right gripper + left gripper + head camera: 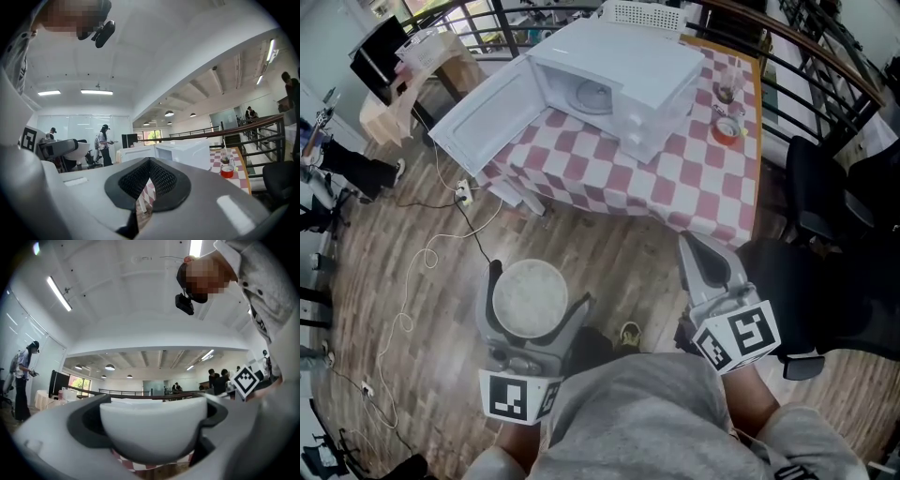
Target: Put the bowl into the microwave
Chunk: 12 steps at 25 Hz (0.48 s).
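Two handheld tools hover well short of the open white microwave oven [619, 67]. Jaws of the left gripper [538, 286] pinch a round white bowl [528, 300]. Those of the right gripper [694, 253] are pressed together, empty.

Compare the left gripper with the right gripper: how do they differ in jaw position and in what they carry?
The left gripper has its jaws spread apart, clamped on the sides of a white bowl; the right gripper has its jaws closed together. The left gripper carries a load, while the right gripper holds nothing. Both are grey and held above the wooden floor, short of the checked table.
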{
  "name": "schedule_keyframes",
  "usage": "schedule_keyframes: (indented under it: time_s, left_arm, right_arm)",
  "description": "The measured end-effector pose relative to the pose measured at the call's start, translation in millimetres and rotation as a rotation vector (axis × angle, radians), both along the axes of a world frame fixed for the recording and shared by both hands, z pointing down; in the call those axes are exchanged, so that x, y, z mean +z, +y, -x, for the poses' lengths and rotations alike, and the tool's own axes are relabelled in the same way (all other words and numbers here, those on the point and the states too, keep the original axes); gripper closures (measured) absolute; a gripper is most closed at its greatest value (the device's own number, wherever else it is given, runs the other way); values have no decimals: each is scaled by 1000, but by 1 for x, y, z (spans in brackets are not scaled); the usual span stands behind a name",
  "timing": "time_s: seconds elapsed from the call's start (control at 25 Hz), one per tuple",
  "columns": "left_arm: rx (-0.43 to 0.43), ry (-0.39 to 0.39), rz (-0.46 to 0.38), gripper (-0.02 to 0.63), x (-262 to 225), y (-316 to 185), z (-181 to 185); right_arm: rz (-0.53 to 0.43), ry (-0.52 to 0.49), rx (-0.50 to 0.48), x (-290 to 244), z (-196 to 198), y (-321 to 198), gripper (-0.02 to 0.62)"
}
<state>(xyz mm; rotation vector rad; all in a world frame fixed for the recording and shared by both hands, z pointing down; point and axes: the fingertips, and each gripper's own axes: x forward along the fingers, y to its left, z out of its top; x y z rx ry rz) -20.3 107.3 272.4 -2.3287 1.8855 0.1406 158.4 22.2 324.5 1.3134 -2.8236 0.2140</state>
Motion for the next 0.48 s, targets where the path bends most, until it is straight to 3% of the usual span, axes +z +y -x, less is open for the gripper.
schedule_keyframes:
  time_s: [0.48]
  left_arm:
    - [9, -19, -7, 66, 0, -7, 5]
  right_arm:
    - [4, -7, 0, 4, 8, -6, 598]
